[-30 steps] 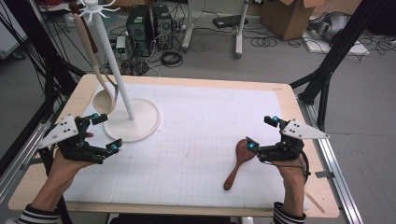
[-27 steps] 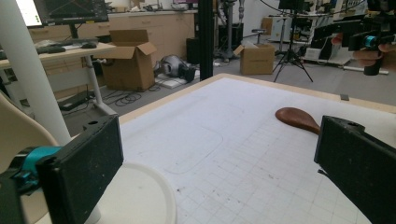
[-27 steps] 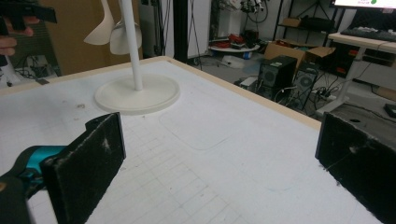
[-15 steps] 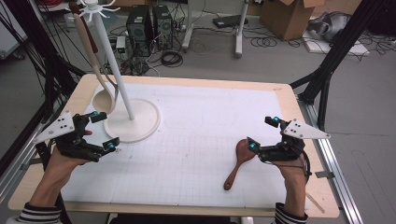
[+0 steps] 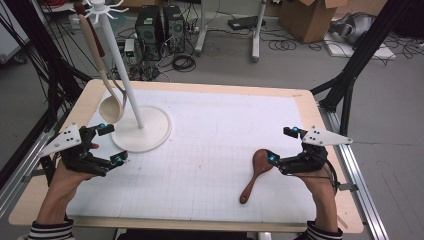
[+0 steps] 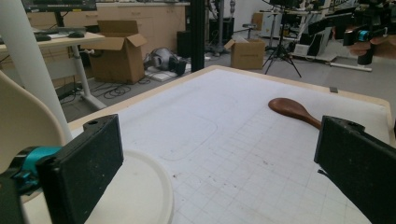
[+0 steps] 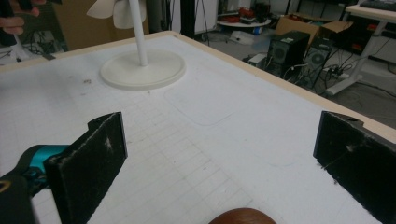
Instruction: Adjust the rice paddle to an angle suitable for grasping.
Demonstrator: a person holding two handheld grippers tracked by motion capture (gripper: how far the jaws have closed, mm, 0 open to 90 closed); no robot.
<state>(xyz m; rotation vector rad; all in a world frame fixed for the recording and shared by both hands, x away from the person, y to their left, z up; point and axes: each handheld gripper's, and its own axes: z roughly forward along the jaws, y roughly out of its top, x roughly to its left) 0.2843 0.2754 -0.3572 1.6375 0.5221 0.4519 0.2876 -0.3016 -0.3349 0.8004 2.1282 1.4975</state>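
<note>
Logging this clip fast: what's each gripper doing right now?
Left gripper: open, holding nothing.
Right gripper: open, empty, beside the wooden spoon.

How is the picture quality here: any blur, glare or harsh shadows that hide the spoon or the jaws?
High view: even, soft light, no glare; the wooden spoon casts barely any shadow, though the picture is slightly soft. Left gripper view: the near jaws are a little blurred, the spoon sharp enough. Right gripper view: the spoon's bowl is cut off at the bottom edge and out of focus; the white stand reads clearly.

High view looks down; gripper views low, sharing white stand (image 5: 141, 134).
</note>
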